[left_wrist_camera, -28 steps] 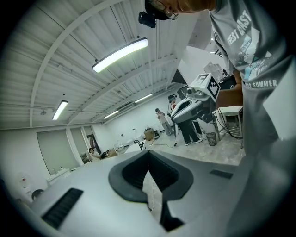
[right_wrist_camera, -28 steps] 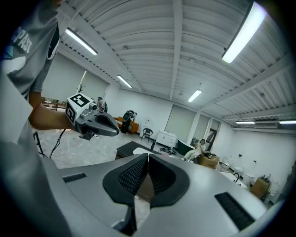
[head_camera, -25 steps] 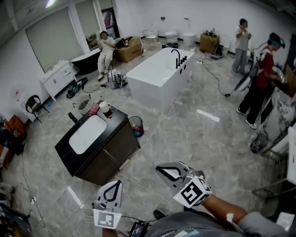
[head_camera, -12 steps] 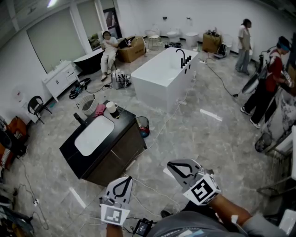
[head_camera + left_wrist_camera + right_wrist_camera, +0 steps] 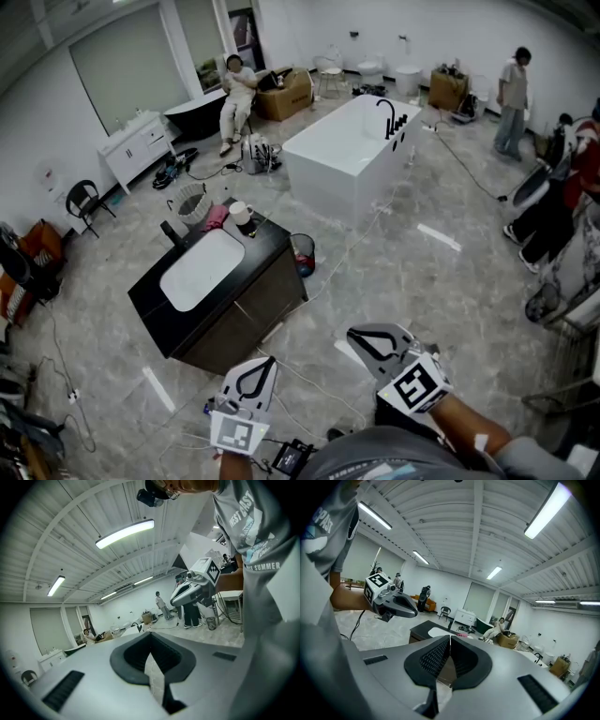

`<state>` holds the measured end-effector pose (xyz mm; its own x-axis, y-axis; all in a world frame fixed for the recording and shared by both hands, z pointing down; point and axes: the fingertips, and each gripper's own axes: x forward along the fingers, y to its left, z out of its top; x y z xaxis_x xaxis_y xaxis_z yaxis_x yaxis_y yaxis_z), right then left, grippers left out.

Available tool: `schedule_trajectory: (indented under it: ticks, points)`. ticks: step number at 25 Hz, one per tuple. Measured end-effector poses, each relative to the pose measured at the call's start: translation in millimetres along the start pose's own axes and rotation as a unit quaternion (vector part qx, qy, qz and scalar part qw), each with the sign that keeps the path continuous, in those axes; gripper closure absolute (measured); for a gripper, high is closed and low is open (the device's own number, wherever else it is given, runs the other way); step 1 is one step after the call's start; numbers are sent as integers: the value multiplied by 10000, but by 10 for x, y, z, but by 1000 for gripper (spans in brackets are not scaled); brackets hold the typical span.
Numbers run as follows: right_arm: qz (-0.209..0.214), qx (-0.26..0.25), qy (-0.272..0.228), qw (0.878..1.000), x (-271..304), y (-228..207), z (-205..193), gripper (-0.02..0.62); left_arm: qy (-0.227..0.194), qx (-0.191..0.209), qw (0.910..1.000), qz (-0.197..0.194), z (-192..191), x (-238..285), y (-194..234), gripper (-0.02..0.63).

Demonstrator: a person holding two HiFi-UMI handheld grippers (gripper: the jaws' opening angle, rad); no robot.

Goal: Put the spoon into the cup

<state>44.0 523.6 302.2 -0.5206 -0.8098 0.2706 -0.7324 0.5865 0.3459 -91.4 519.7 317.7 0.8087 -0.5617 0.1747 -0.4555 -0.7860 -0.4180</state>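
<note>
Black bench (image 5: 272, 255) with a white sink (image 5: 202, 270) stands well ahead of the left tool (image 5: 268, 364) and right tool (image 5: 354, 335), off to their left. What looks like the cup (image 5: 240, 213) sits on its far end. Both tools are closed, empty.

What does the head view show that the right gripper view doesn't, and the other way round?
Head view only: the marker cube on the right gripper, and the cup on the black vanity. Right gripper view only: the ceiling light strips, and that gripper's jaws up close, shut with nothing between them. Both: the vanity, the left gripper and a seated person.
</note>
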Motion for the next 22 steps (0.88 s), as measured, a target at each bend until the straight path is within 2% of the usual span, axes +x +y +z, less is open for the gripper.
schedule_trajectory:
  ticks: [9, 16, 22]
  points:
    - [334, 58, -146, 9993, 208, -447, -165, 563, 208, -38, 9993, 314, 79, 360, 135, 603]
    - [579, 79, -207, 9981, 353, -827, -354, 563, 400, -355, 9969, 579, 23, 739, 190, 603]
    - [770, 56, -245, 9967, 395, -1125, -488, 563, 469, -422, 9954, 717, 65, 1084, 207, 603]
